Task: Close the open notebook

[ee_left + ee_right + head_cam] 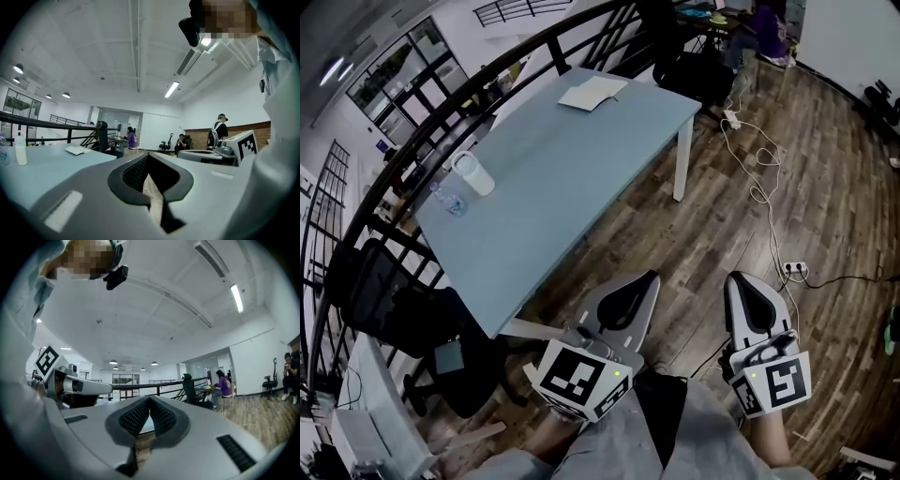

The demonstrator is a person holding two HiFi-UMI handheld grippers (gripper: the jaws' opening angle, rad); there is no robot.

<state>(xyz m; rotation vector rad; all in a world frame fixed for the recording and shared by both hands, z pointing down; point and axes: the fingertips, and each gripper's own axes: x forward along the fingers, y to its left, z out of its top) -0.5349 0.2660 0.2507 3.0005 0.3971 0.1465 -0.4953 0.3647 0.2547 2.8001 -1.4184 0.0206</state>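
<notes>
Lying far beyond left tongs (648, 280), right tongs (740, 279): notebook (592, 93).

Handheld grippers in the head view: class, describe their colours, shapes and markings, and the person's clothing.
The left gripper and right gripper are pale grey tapering shells with black ribbed pads. Each carries a white cube of black square markers with a small green light. The person wears light grey clothing.

Notebook (592, 93) far off, page content too small to tell; clear bottle (447, 201) indistinct
</notes>
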